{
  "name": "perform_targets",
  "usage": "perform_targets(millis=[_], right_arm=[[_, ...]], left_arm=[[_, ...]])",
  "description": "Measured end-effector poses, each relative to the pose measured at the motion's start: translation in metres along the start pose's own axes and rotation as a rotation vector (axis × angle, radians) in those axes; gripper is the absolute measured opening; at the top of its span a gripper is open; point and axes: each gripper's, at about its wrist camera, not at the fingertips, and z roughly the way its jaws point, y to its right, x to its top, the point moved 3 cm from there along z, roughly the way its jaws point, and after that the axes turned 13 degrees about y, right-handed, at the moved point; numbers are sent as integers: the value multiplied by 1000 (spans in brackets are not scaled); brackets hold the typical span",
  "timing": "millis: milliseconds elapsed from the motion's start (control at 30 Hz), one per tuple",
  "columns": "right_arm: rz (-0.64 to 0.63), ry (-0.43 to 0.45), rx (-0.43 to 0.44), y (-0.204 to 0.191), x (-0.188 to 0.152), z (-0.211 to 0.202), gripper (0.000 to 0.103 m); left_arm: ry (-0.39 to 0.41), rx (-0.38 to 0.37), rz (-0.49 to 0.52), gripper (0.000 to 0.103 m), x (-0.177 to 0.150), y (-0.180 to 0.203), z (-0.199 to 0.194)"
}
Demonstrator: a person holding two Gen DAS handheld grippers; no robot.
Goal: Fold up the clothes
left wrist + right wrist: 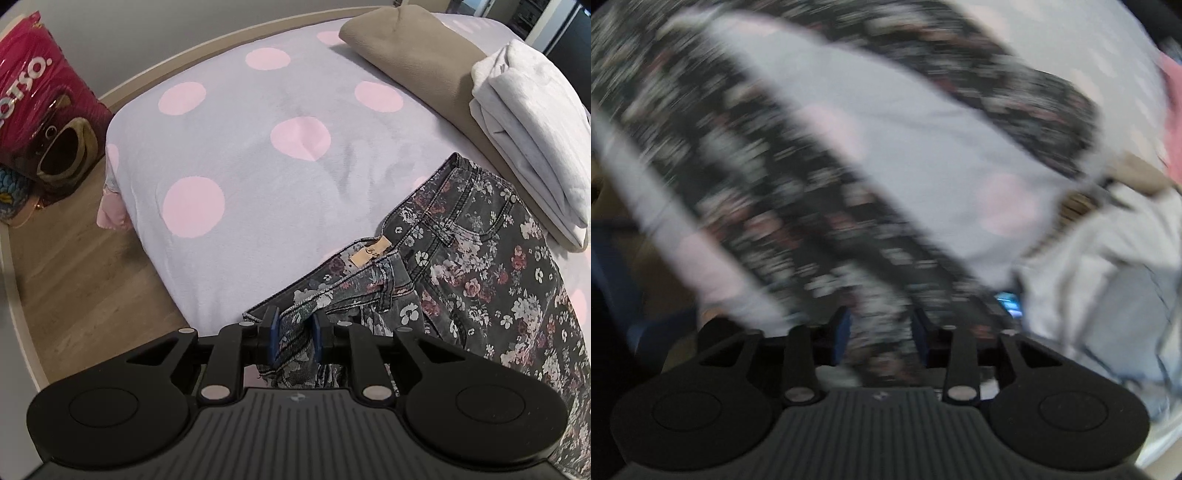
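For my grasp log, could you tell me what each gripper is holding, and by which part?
Both hold the floral jeans. The left gripper pinches bunched fabric by the waistband. The right gripper clamps floral fabric too, but blur hides which part.

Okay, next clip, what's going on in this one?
A person is folding floral jeans on a polka-dot bed cover with two handheld grippers. The left gripper is closed on the jeans near the waistband. The right gripper has floral fabric between its fingers, but that view is blurred. A folded white garment and a tan one lie beside them.
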Motion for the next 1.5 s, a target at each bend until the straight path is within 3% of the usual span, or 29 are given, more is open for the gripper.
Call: perform_targets(millis=[133,333,467,600,700,800,933,1067,1333,1500], right_arm=[[-158,-59,-17,-30,0,7,59],[-196,-82,-3,-41,11,16,60],[-249,-106,1,-49,10,26,60],[-303,-122,-9,-54,8,32,59],[-329,-122,-13,-57,8,33,52],[-355,-122,-9,-61,5,32,36],[-402,-86,-26,-65,4,20,12],[-404,-34,-50,-58,7,-5,8],[-253,130,-157,-27,32,-51,5],[-237,159,-193,-26,41,-57,5]], left_arm=[[-6,-53,49,19,4,12,-8],[-1,-125,220,24,9,42,-33],[23,-173,419,29,-1,66,-59],[28,-234,730,41,-33,96,-78],[29,-256,952,41,-66,110,-85],[15,-294,1105,42,-97,116,-86],[-1,-341,1213,43,-130,124,-85],[-13,-383,1293,43,-157,133,-85],[-35,-503,1488,50,-214,141,-96],[-41,-552,1573,54,-246,140,-103]])
